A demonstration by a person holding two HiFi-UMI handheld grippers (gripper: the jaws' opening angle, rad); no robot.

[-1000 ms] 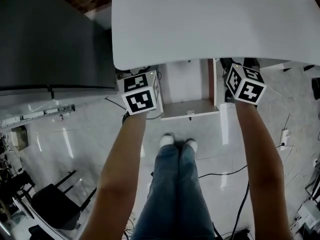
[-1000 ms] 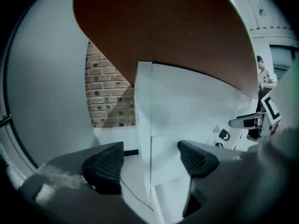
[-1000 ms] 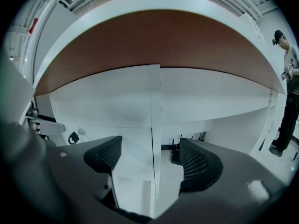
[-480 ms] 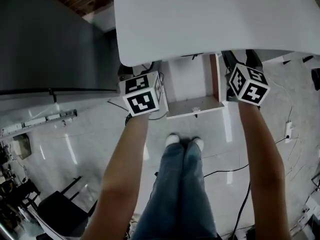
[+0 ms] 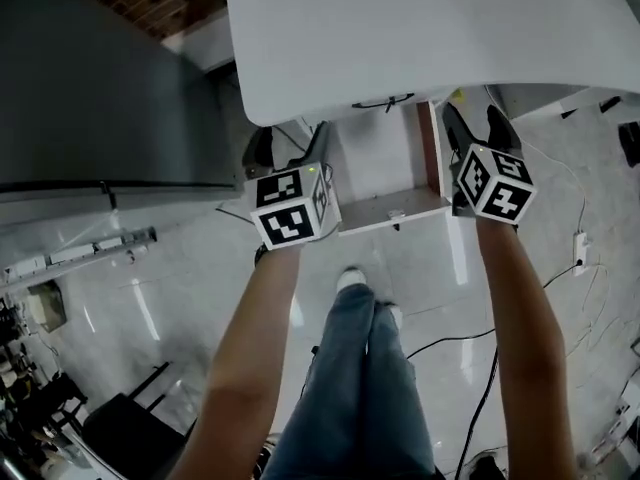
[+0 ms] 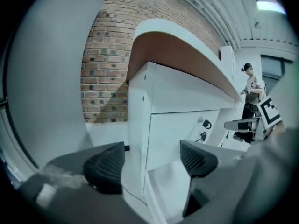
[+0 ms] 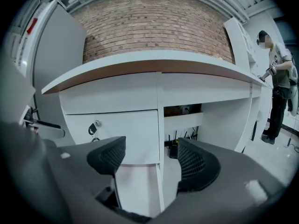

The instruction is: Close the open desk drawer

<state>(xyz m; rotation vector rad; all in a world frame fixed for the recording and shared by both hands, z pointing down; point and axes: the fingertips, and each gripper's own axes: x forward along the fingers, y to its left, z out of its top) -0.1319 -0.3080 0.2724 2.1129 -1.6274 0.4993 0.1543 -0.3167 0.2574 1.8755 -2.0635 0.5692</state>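
Your left gripper (image 6: pixel 152 161) has its jaws spread wide with nothing in them, just off the left side of the drawer (image 5: pixel 392 210), which stands pulled out of the pedestal under the desk top (image 5: pixel 420 38), low down, its front panel just ahead of your shoes (image 5: pixel 350 280). To shut it cleanly, set a gripper flat against the middle of that front panel and push straight in along the runners, so that it does not skew. Keep the jaws out of the gap where the panel meets the pedestal. Your right gripper (image 7: pixel 154 160) has just been closing its jaws a little. They are well apart and the pads press on nothing, though the drawer's right wall shows in the gap. Both forearms reach straight ahead, roughly parallel, and the grippers tip forward and somewhat down, flanking the drawer with their marker cubes about level with its front
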